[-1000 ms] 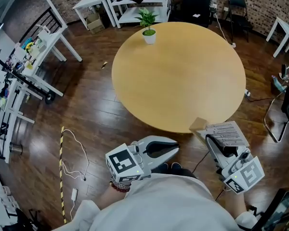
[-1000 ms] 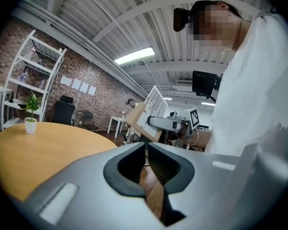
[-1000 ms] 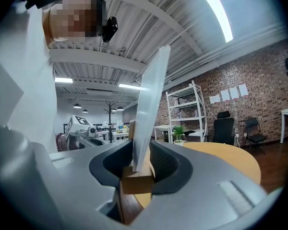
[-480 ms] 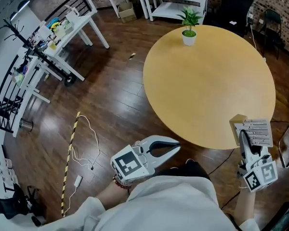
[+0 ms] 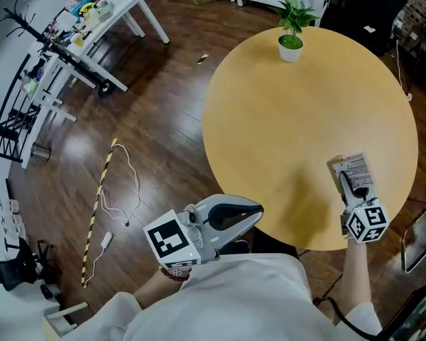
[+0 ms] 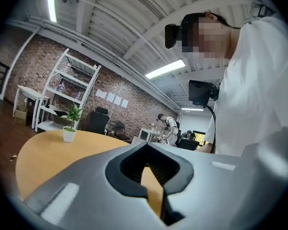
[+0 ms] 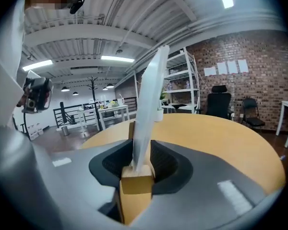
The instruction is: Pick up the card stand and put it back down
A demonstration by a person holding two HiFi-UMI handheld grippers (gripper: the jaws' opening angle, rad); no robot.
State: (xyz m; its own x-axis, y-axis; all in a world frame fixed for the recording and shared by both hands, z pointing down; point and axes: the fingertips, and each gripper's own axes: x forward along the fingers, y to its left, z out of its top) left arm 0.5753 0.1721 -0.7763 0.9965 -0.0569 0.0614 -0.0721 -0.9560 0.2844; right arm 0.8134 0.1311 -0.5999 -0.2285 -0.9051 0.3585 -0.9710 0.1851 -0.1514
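The card stand (image 5: 351, 167) is a small wooden block with an upright white printed card. My right gripper (image 5: 346, 181) is shut on it over the round wooden table (image 5: 284, 112), near the table's near right edge. In the right gripper view the block (image 7: 136, 180) sits clamped between the jaws with the card (image 7: 148, 104) rising from it. Whether the block touches the tabletop I cannot tell. My left gripper (image 5: 258, 210) hangs just off the table's near edge, shut with nothing in it. In the left gripper view its jaws (image 6: 151, 186) meet.
A potted plant (image 5: 292, 41) stands at the table's far side. White tables and racks (image 5: 92, 13) line the far left. A cable (image 5: 121, 190) and a striped strip (image 5: 98, 204) lie on the dark wooden floor. A chair (image 5: 419, 240) is by the table's right.
My right gripper has carried the card stand from beyond the table's near edge to over the tabletop. The left gripper has stayed near my body, by the table's edge.
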